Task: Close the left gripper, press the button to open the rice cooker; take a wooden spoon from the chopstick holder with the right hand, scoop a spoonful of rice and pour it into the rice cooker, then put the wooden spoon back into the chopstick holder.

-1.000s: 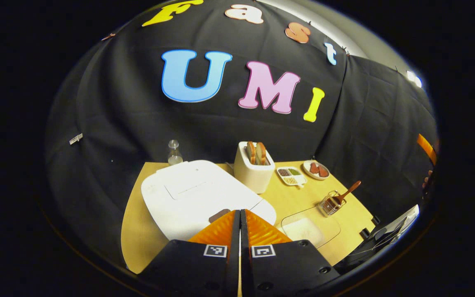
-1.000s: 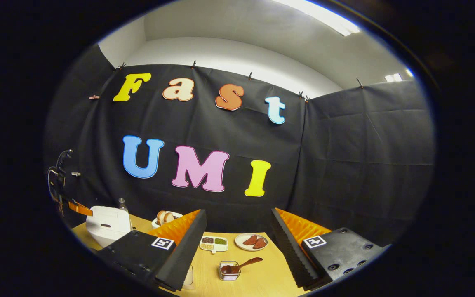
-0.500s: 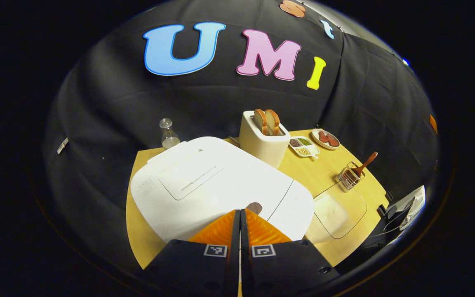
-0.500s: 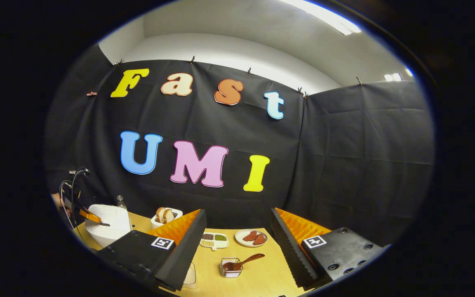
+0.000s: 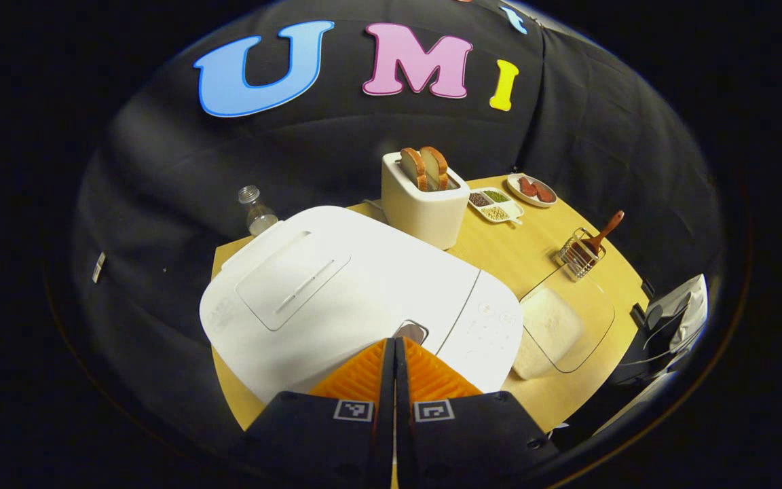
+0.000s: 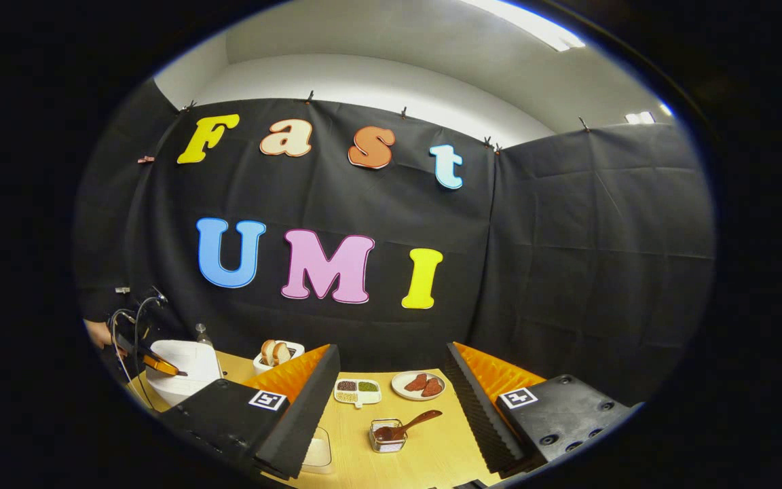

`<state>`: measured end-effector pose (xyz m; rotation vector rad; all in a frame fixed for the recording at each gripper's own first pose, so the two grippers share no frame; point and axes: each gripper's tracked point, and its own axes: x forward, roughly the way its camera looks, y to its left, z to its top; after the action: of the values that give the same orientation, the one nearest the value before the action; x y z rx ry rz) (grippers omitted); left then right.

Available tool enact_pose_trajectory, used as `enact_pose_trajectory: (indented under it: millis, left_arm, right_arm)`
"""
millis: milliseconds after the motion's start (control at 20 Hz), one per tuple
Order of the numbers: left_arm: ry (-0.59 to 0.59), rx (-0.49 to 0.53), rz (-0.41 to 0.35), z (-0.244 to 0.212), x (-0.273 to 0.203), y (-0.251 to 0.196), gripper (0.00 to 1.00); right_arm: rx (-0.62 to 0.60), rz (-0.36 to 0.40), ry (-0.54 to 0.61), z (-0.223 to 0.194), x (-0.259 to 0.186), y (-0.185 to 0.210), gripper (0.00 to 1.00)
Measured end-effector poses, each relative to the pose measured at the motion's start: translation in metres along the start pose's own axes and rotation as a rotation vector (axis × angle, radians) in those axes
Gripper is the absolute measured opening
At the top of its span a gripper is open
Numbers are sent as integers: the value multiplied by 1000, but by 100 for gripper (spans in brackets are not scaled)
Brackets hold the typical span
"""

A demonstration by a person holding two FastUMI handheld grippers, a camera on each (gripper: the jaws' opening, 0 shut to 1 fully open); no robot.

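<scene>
The white rice cooker (image 5: 337, 285) sits with its lid down on the wooden table (image 5: 520, 248). My left gripper (image 5: 394, 343) is shut with nothing between its fingers, its tips just short of the lid button (image 5: 411, 331); contact cannot be told. A wooden spoon (image 5: 605, 231) leans in the wire chopstick holder (image 5: 580, 252), beside a clear container of rice (image 5: 561, 319). My right gripper (image 6: 391, 350) hangs open above the table, with the spoon (image 6: 411, 424) and holder (image 6: 387, 438) ahead between its fingers. Far left, the left gripper (image 6: 160, 367) is over the cooker (image 6: 184, 367).
A toaster with two bread slices (image 5: 425, 197) stands behind the cooker, and a small bottle (image 5: 255, 212) at the back left. A divided dish of grains (image 5: 496, 204) and a plate with red pieces (image 5: 532, 190) lie at the far edge. A hand (image 6: 96, 333) holds the left gripper.
My left gripper has moved forward and down over the cooker, bringing the button right up to its tips. The right gripper has barely shifted and stays open.
</scene>
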<state>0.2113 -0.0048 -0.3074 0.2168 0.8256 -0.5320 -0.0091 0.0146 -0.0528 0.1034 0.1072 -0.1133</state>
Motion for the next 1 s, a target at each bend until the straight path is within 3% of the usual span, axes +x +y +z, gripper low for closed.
enact_pose_trajectory:
  millis: [200, 400, 550, 650, 850, 900, 1000]
  left_arm:
    - [-148, 43, 79, 40, -25, 9, 8]
    - [-429, 50, 274, 107, -84, 35, 7]
    - [-603, 60, 352, 133, -128, 32, 10]
    - [-676, 65, 395, 138, -158, 25, 22]
    - [-748, 30, 392, 135, -191, -9, 87]
    - [-758, 17, 399, 132, -201, -16, 97]
    - [-783, -18, 406, 124, -220, -34, 97]
  right_arm:
    - [-5, -16, 4, -1, -5, -8, 96]
    - [14, -2, 5, 0, -11, -8, 98]
    - [14, 14, 9, -1, -15, -7, 98]
    - [8, 32, 4, 0, -19, -5, 98]
    - [-9, 60, -4, 0, -25, -7, 98]
    - [-9, 69, -8, 1, -27, -7, 98]
    - [-9, 104, -14, 1, -28, -6, 98]
